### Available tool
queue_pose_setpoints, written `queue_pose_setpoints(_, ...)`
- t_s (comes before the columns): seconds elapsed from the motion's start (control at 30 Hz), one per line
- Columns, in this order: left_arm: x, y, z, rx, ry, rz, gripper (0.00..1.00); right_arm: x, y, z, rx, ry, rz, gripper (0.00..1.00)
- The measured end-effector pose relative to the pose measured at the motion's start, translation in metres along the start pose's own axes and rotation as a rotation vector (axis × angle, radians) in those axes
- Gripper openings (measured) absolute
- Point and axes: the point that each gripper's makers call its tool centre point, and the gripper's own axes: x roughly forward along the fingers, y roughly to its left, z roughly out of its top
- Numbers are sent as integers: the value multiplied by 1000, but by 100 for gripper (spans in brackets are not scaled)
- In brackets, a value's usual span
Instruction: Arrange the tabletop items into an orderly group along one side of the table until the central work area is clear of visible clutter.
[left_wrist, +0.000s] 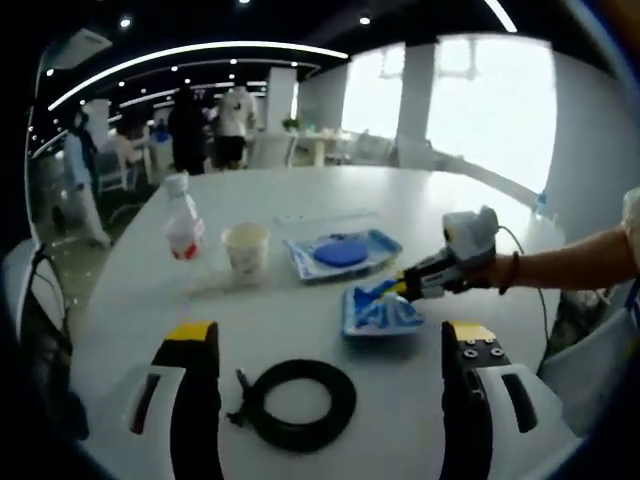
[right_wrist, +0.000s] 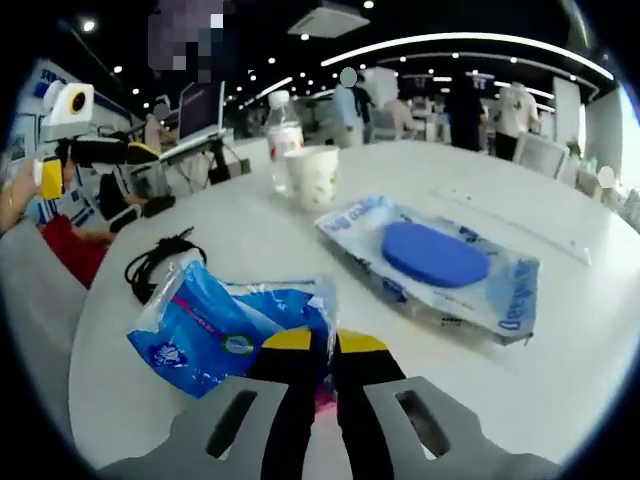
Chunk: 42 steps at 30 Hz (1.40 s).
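The white round table (left_wrist: 300, 320) carries everything, and I work over it from two sides. The biggest thing on it is the flat wet-wipe pack with the blue lid (right_wrist: 432, 262), lying flat toward the middle; in my left gripper view it sits beyond the tissue packet, next to the paper cup (left_wrist: 245, 246). The plastic water bottle (left_wrist: 182, 224) stands upright just beside that cup on its far side.

My right gripper (right_wrist: 329, 345) is clenched on the blue tissue packet (right_wrist: 235, 335): the two yellow-tipped jaws sit almost together with the packet's edge pinched between them, and the rest of the packet lies on the table. In my left gripper view that same gripper reaches in from the right, its tip on the packet (left_wrist: 382, 310).

My left gripper (left_wrist: 330, 345) is released, jaws spread wide and holding nothing. The coiled black cable (left_wrist: 298, 402) lies on the table between them, touching neither jaw. In my right gripper view the cable (right_wrist: 158, 258) sits just behind the packet, near the table's edge.
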Motion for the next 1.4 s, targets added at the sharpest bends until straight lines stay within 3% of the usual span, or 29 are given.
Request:
queue_pose_setpoints(0.33,-1,2,-1,-35,-10,-6,88,-4,3,4,31,23,-4,2)
queue_pose_setpoints(0.5,-1,3,0,-20,-11,0,89,-15,-2,18,54,-16,-23,2)
queue_pose_setpoints(0.9,1,-3,-3,1,2,-14,89,-51,-38,46,63,-74,-122,2)
queue_pose_setpoints(1.17,4,-8,-5,9,12,-27,89,-72,-65,53,112,-116,-194,2)
queue_pose_setpoints(1.4,4,-9,-6,15,19,-31,89,-91,-97,49,171,-131,-285,2)
